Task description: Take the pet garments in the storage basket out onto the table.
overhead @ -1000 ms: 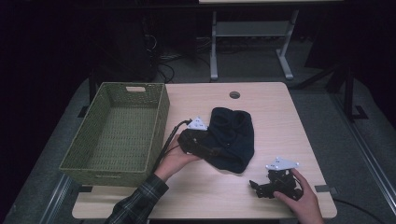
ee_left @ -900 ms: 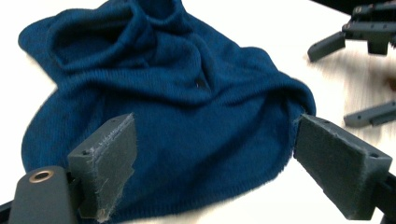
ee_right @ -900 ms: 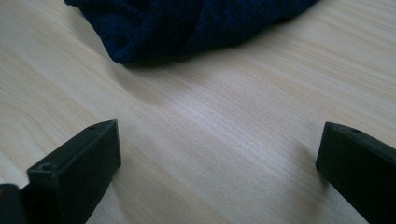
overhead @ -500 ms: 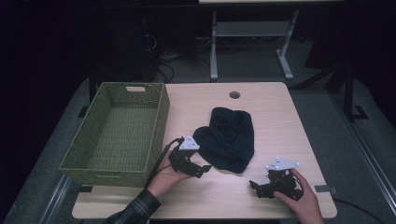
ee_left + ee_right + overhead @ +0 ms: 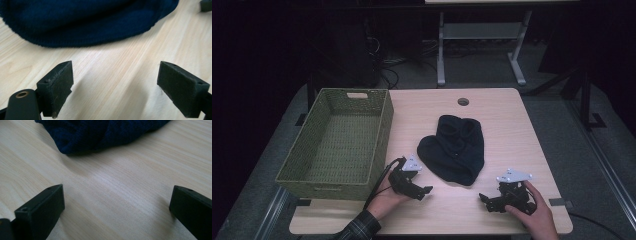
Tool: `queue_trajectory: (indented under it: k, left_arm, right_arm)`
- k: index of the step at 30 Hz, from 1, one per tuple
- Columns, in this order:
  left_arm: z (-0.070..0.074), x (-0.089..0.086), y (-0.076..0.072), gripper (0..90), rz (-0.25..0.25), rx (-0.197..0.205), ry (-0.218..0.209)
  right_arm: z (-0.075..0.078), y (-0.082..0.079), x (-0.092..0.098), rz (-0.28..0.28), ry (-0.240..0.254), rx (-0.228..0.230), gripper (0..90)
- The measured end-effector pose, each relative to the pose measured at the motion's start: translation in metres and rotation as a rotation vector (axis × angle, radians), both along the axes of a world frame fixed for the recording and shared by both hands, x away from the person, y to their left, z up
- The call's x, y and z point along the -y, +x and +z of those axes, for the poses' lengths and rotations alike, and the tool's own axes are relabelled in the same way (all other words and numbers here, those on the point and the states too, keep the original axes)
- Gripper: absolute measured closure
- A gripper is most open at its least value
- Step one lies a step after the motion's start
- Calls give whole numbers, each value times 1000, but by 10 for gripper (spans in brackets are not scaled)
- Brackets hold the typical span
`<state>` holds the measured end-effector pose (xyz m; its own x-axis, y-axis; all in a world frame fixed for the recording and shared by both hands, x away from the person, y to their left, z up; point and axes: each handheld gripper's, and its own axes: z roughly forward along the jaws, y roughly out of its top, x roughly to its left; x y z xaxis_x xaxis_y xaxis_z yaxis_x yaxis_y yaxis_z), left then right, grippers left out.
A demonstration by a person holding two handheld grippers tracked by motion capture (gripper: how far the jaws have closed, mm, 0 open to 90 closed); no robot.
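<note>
Garment: dark navy knitted fabric piece lies loose mid-table, just right of woven green basket.
Left gripper: jaws apart, empty; backed off the knit since a second ago (released, likely regrasp).
Right gripper: jaws apart, resting on light wood table.

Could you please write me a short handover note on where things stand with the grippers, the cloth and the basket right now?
Left gripper: open, holding nothing, low over the light wooden table beside the near right corner of the green woven rectangular basket.
Right gripper: open, holding nothing, near the table's front edge.
The dark navy knitted cloth lies crumpled mid-table, between the two grippers and a little farther back; neither touches it.
Done: nothing is in the basket yet.
Left, most likely: grasp the cloth and place it in the basket. The left gripper's jaws already point at its near edge.
</note>
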<state>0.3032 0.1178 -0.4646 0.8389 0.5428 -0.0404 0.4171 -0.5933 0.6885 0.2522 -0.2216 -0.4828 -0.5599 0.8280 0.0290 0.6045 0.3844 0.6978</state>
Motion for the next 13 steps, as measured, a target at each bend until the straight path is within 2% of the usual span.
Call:
queue_trajectory:
  k: [4,7,13]
  left_arm:
    - [-6,3,-2,129,-4,-6,34]
    - [-8,4,-3,127,-6,19,38]
    - [-14,-1,-6,126,-1,53,-16]
  right_arm:
    - [0,0,0,0,0,0,0]
    - [0,0,0,0,0,0,0]
    - [0,0,0,0,0,0,0]
